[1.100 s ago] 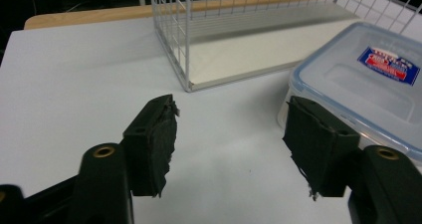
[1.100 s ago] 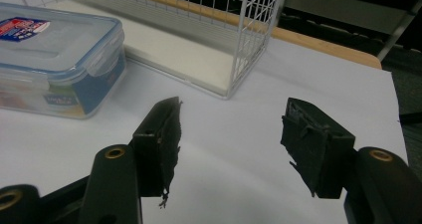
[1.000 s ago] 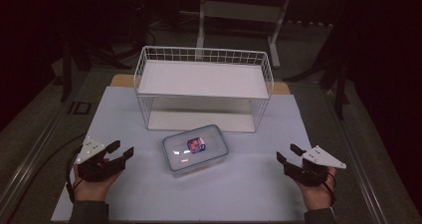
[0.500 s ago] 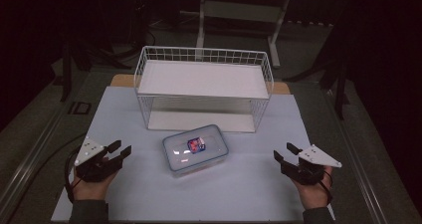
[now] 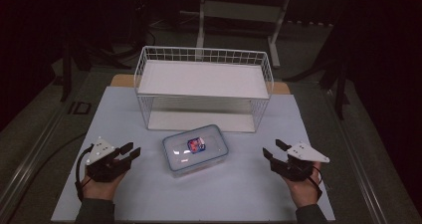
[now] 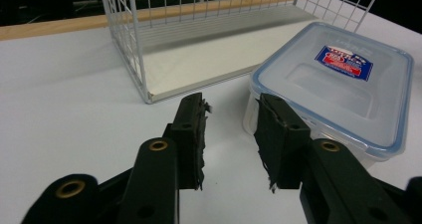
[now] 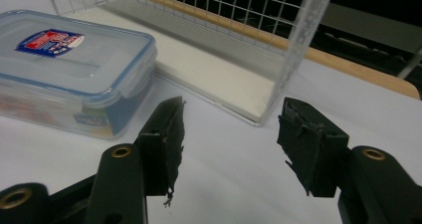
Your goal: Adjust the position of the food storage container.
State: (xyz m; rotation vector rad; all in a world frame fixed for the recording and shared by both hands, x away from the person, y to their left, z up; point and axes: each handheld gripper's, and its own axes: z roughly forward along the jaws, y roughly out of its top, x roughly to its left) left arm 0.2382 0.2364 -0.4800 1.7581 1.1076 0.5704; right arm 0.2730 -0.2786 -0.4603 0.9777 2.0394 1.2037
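Two grippers, left gripper (image 5: pixel 128 153) and right gripper (image 5: pixel 272 150), jaws parted, empty, flanking lidded container (image 5: pixel 195 149).

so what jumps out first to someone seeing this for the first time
A clear plastic container with a blue-rimmed lid and a red and blue label sits mid-table, just in front of a white wire rack with two shelves. On either side, a hand-held claw points inward at it: the left claw and the right claw, both open and holding nothing.

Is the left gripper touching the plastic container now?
Apart. In the high view, bare white table lies between the left gripper and the plastic container.
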